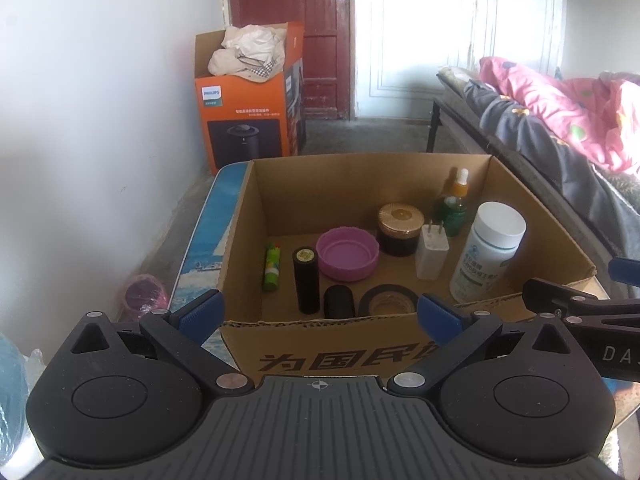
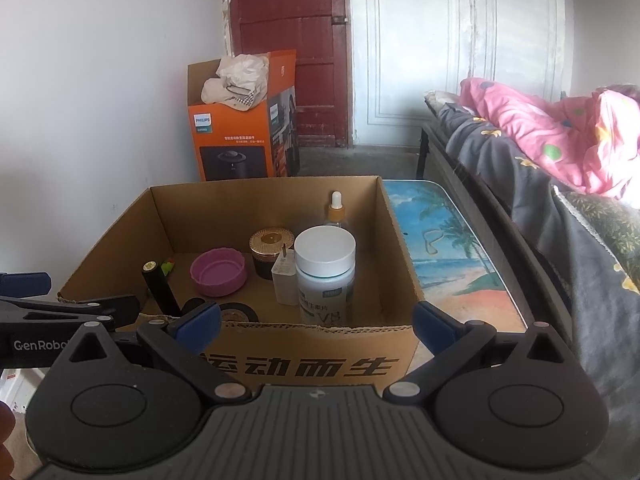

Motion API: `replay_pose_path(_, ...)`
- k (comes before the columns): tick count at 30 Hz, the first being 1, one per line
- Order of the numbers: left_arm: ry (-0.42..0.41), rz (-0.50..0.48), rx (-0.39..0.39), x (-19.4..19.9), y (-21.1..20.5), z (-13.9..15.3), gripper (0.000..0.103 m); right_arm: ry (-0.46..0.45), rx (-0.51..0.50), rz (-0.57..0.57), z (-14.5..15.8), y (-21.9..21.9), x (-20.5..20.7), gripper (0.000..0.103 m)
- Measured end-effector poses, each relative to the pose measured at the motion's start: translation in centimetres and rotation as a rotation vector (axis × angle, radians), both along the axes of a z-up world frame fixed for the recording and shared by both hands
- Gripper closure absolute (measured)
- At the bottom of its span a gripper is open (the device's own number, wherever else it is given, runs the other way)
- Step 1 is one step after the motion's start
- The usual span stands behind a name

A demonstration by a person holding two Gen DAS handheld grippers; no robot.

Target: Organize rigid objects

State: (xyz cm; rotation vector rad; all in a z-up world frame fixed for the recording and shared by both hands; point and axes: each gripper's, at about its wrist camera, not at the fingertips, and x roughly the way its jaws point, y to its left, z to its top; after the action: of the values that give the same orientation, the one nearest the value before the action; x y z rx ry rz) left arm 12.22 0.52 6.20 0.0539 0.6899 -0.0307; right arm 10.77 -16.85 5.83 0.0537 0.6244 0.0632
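While both claws, left claw (image 1: 318,312) and right claw (image 2: 318,320), are hovering wide open and empty, the cardboard box (image 1: 320,344) on the worktop (image 2: 448,248) is holding: one white bottle (image 1: 488,252), one purple lid (image 1: 347,254), one charger (image 1: 432,252), two dropper bottles (image 1: 456,208), one gold-lidded jar (image 1: 400,230), two black cylinders (image 1: 307,280), one tape roll (image 1: 386,300), one green tube (image 1: 272,266).

One cardboard box (image 1: 248,216), two dropper bottles (image 1: 460,186), two black cylinders (image 1: 307,280).

left gripper (image 1: 318,316): lower centre of its own view, jaws spread wide, nothing between the blue pads, also seen at the left edge of the right wrist view | right gripper (image 2: 318,320): lower centre of its view, jaws wide apart, holding nothing, entered the right edge of the left wrist view
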Motion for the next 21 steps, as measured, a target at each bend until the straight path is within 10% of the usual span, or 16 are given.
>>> replay_pose_path(21,0.029,-0.003,0.013,0.28,-0.1,-0.05,0.0,0.02,-0.008,0.0,-0.24,-0.17,0.29,0.0)
